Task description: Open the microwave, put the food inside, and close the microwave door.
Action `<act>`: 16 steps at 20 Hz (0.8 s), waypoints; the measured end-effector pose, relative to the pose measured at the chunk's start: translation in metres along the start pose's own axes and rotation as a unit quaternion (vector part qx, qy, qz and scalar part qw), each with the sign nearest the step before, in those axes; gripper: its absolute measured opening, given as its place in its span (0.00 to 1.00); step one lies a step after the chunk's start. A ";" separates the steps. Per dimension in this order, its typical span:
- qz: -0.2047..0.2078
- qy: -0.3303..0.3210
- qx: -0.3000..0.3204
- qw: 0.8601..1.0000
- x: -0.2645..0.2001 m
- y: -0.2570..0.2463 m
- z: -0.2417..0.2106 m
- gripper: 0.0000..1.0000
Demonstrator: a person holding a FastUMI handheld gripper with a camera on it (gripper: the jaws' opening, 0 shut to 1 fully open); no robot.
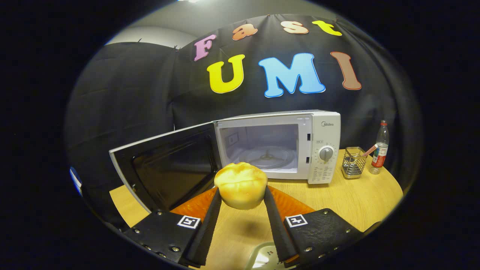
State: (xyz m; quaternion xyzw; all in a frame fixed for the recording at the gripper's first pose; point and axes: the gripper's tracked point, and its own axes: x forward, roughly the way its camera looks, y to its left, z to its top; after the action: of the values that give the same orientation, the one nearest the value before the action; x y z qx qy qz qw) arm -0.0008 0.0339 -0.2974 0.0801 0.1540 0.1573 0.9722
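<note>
A yellow muffin-like bun (241, 185) is held above the wooden table (348, 198), with my gripper (242, 191) shut on it, one finger pressing each side. Beyond the bun stands a white microwave (325, 131). Its door (168, 167) is swung wide open to the left, and the cavity with a glass turntable (267, 155) shows just behind the bun. The bun hangs in front of the cavity's lower left opening, outside it.
To the right of the microwave stand a wire-mesh holder (353, 162) and a clear plastic bottle with a red label (380, 148). A white plate or dish edge (264, 257) lies on the table below the fingers.
</note>
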 end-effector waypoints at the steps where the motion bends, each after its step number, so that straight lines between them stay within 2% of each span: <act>1: 0.004 -0.003 0.009 1.000 0.012 0.006 0.009 0.68; 4: 0.000 -0.007 0.035 0.999 0.049 0.011 0.030 0.68; 8: 0.003 0.006 0.094 0.996 0.099 0.012 0.036 0.68; 10: 0.007 0.009 0.138 0.990 0.123 0.011 0.036 0.68; 13: -0.010 0.009 0.204 0.979 0.155 -0.001 0.033 0.68; 16: -0.033 -0.002 0.237 0.971 0.186 -0.014 0.027 0.68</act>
State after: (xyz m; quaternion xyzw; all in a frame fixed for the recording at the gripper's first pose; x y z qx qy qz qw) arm 0.1800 0.0789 -0.3258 0.3035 0.1878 0.0842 0.9303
